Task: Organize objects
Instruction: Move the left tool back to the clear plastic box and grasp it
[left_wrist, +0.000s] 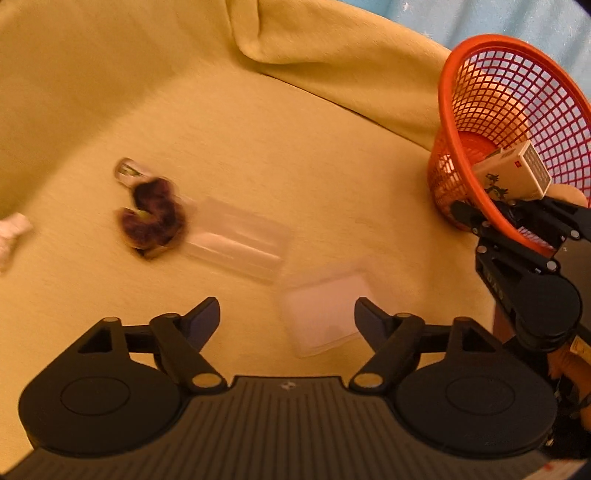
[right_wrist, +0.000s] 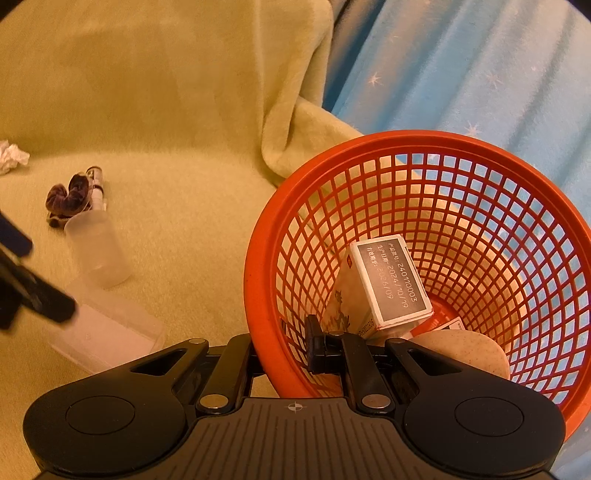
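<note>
Left wrist view: the left gripper is spread wide and holds nothing. A clear lid lies between its fingertips; a clear cup and a scrunchie lie ahead to the left.

Right wrist view: the right gripper pinches the near rim of the orange basket. A box sits inside, just ahead.

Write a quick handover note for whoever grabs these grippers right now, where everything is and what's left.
Left gripper: open, hovering over a clear plastic lid on the blanket.
Right gripper: shut on the rim of the orange basket, tilting it.
Done: small box and a beige item sit in the basket.
Left: lid, clear cup, purple scrunchie, small bottle, crumpled tissue.
</note>
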